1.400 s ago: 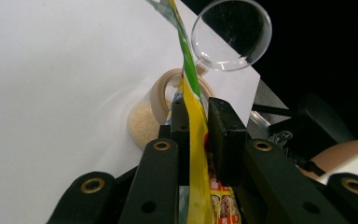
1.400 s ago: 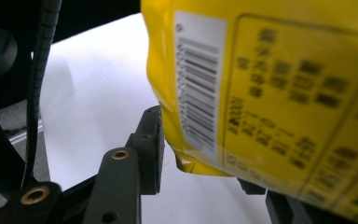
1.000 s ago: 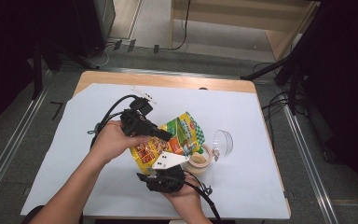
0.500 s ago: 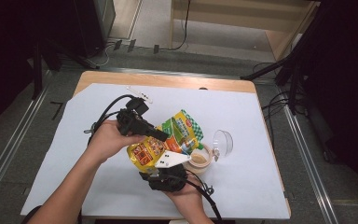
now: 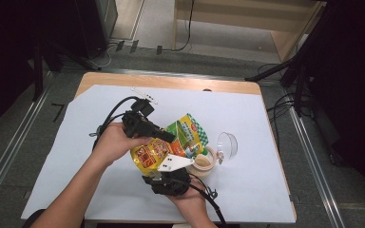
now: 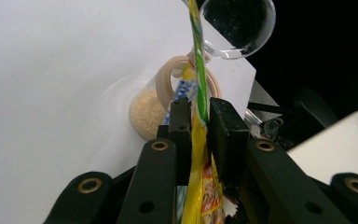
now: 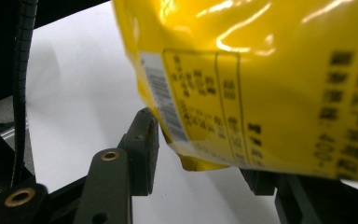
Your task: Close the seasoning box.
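Clamped jaws of the left gripper (image 6: 196, 119) pinch the upper part of the glossy yellow-and-green foil snack pouch (image 5: 171, 142), seen edge-on between the two black pads in the left gripper view. That pouch hangs tilted above the white paper-covered table (image 5: 266, 118), its green end reaching down to the mouth of the small clear glass jar (image 5: 202, 162) of beige crumbs. Beneath it, the right gripper (image 7: 200, 154) stands with jaws parted to either side of the pouch's lower yellow corner, one pad just beside the barcode; I cannot tell whether it touches. Just beside the jar lies its round clear lid (image 5: 227, 144). Black cables (image 5: 116, 108) trail across the table.
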A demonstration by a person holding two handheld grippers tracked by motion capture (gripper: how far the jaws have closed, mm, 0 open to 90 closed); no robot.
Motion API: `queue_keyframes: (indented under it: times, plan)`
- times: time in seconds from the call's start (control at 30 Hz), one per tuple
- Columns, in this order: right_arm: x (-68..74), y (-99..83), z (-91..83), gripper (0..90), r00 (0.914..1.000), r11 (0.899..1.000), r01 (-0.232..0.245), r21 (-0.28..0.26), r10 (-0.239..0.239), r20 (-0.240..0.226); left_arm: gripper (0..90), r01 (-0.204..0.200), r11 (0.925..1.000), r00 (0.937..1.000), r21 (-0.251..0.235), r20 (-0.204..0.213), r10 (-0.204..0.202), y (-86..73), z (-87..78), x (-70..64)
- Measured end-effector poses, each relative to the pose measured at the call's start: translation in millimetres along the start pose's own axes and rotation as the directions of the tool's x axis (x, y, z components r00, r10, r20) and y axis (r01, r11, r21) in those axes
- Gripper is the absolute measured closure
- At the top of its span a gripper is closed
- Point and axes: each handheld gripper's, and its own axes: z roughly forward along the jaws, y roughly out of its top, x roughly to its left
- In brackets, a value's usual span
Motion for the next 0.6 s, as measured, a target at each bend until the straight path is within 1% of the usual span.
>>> queue_keyframes:
  times: [0.07, 0.1, 0.17, 0.2, 0.33, 0.43, 0.47, 0.53, 0.6]
  plan:
    - [0.8, -0.8, 0.7, 55.1, 1.0000, 1.000, 0.002, 0.006, -0.002, 0.002, 79.7, -0.002, 1.0000, 1.0000, -0.010, 0.007, 0.002, 1.6, 3.1, -0.1]
    - [1.3, -1.1, 1.4, 55.5, 1.0000, 1.000, 0.002, 0.012, -0.001, -0.005, 79.7, -0.015, 0.9998, 0.9999, -0.012, 0.009, 0.015, 2.4, 4.5, -0.1]
    - [3.1, -1.8, 3.3, 55.3, 1.0000, 1.000, 0.008, 0.027, -0.008, -0.005, 79.9, -0.021, 0.9997, 0.9998, -0.008, -0.004, 0.021, 4.2, 6.1, -1.0]
    - [3.9, -2.5, 4.3, 55.2, 0.9999, 0.999, 0.016, 0.030, -0.016, 0.000, 80.2, -0.020, 0.9998, 0.9998, -0.007, -0.005, 0.020, 4.6, 6.2, -1.1]
    - [4.2, -2.9, 5.4, 55.3, 0.9999, 0.999, 0.012, 0.031, -0.012, -0.007, 81.6, -0.015, 0.9999, 0.9999, -0.009, 0.003, 0.015, 4.7, 4.9, 0.6]
    - [5.7, -3.1, 6.1, 55.1, 0.9998, 0.999, 0.019, 0.034, -0.018, -0.012, 83.7, -0.008, 0.9999, 0.9997, -0.014, 0.023, 0.008, 4.1, 1.8, 1.6]
    - [6.2, -3.3, 6.5, 54.6, 0.9997, 0.999, 0.022, 0.031, -0.021, -0.011, 84.7, -0.013, 0.9998, 0.9994, -0.016, 0.032, 0.013, 3.9, 0.4, 2.1]
    - [6.7, -4.1, 7.7, 53.5, 0.9998, 0.999, 0.017, 0.032, -0.017, -0.014, 86.7, -0.016, 0.9997, 0.9985, -0.017, 0.052, 0.017, 3.3, -1.9, 2.8]
    - [7.0, -5.3, 9.8, 52.9, 0.9999, 1.000, 0.004, 0.027, -0.004, -0.014, 87.9, -0.016, 0.9998, 0.9982, -0.014, 0.058, 0.017, 2.8, -2.3, 3.3]
